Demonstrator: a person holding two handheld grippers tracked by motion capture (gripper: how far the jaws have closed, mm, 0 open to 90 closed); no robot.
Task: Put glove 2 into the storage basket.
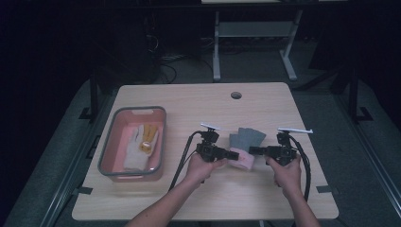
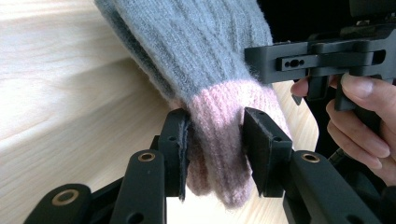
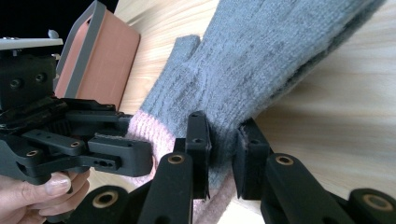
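Both grippers meet at the lower centre of the high view: the left gripper point(image 1: 232, 154) is clamped on the pink cuff of the grey knitted glove point(image 1: 246, 142), and the right gripper point(image 1: 253, 150) pinches the grey knit just above that cuff from the opposite side. From them the glove's long axis runs up-frame, fingers pointing away from the person. Toward the left edge, well apart, sits the pink bin point(image 1: 107, 149) holding a white glove point(image 1: 135, 151), so the left hand is nearer it.

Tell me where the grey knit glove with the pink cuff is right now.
In the high view the grey glove lies right of table centre, between the left gripper and right gripper, both clamped on its cuff end.
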